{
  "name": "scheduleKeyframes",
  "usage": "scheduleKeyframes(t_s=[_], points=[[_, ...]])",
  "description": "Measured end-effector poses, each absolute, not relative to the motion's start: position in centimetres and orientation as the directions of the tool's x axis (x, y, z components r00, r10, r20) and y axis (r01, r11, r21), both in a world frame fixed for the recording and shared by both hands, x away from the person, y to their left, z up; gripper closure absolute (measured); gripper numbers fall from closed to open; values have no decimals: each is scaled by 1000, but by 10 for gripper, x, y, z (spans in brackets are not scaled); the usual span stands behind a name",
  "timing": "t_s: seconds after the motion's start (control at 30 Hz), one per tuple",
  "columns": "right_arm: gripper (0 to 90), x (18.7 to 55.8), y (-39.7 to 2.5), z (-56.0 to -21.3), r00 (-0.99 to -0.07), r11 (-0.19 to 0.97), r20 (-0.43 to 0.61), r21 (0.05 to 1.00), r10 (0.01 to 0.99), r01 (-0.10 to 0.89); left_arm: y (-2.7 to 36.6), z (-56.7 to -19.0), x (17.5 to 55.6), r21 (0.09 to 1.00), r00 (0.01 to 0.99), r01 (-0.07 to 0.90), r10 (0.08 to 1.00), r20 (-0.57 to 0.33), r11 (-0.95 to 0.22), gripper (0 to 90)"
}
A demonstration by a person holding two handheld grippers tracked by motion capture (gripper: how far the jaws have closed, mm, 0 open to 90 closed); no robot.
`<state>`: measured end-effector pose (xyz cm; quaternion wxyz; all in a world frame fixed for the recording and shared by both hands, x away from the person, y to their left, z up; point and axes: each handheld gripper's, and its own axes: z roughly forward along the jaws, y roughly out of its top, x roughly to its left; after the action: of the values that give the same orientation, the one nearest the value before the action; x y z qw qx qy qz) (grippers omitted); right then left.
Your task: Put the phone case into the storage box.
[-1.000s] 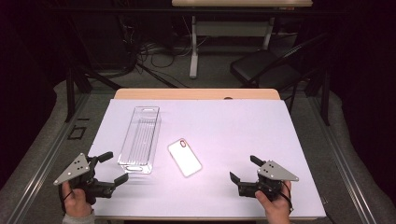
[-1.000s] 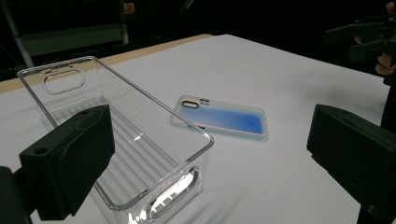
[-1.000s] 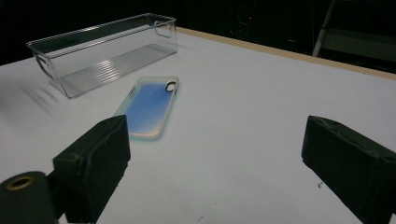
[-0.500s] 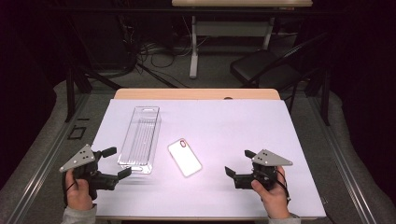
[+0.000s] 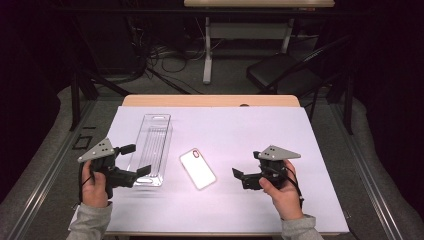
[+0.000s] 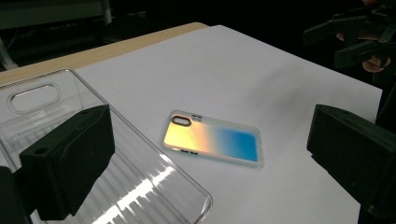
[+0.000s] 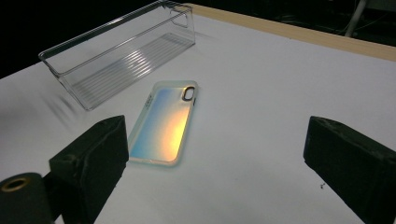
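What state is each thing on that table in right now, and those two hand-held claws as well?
Phone case: lying flat on the white sheet, touched by nothing.
Clear bin: upright, open-topped, empty.
Left gripper: fingers spread open, at the near end of the bin, holding nothing.
Right gripper: fingers spread open, pointing toward the phone case, apart from it.
White sheet: spread flat over the table.

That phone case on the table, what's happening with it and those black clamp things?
A person holds a gripper in each hand over a white-covered table. The phone case lies flat and untouched between them, beside a clear plastic tray. The left gripper is open at the tray's near end; the right gripper is open, aimed at the case. Nothing is gripped yet.
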<state>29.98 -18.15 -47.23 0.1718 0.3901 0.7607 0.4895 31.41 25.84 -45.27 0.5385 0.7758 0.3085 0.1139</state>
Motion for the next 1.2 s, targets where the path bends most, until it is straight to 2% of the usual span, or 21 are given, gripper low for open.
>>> scheduleKeyframes(t_s=[0.23,0.87,1.2], points=[[65,312,-171,-464,-647,241,125,861,752,447,247,-447,329,896,784,380,595,-180,-229,13],[65,349,-152,-456,-633,252,198,798,748,548,241,-438,361,905,758,412,592,-273,-110,13],[66,373,-133,-456,-618,298,197,740,761,603,246,-442,365,899,735,422,625,-263,-117,13]])
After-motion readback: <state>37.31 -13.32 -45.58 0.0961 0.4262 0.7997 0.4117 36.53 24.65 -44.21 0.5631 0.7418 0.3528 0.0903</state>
